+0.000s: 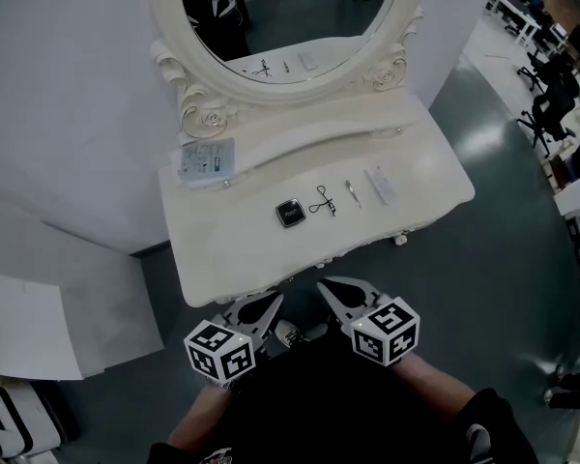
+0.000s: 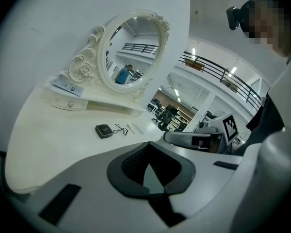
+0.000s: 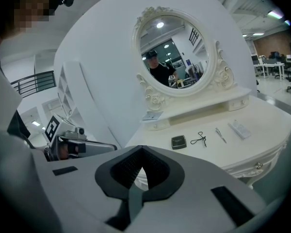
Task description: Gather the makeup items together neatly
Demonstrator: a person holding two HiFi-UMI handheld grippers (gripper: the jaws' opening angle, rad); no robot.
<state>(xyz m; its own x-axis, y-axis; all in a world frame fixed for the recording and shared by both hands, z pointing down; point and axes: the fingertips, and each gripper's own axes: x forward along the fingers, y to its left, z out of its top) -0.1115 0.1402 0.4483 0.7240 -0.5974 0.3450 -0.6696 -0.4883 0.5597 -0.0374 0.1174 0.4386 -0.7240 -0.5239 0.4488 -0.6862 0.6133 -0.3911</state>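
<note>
Four makeup items lie in a row on the white vanity table (image 1: 232, 249): a black compact (image 1: 290, 212), a black eyelash curler (image 1: 323, 200), thin tweezers (image 1: 353, 193) and a pale flat packet (image 1: 380, 185). They are spaced apart, not touching. My left gripper (image 1: 271, 303) and right gripper (image 1: 327, 286) hover side by side just off the table's front edge, both shut and empty. The right gripper view shows the compact (image 3: 178, 141), curler (image 3: 199, 139), tweezers (image 3: 220, 135) and packet (image 3: 240, 129) well beyond its jaws. The left gripper view shows the compact (image 2: 104, 130) and curler (image 2: 120, 128) far ahead.
An oval mirror (image 1: 290, 27) in an ornate white frame stands at the back of the vanity. A bluish packet (image 1: 207, 160) lies on its raised shelf at the left. White boxes (image 1: 39, 341) stand on the floor to the left, office chairs (image 1: 551, 104) far right.
</note>
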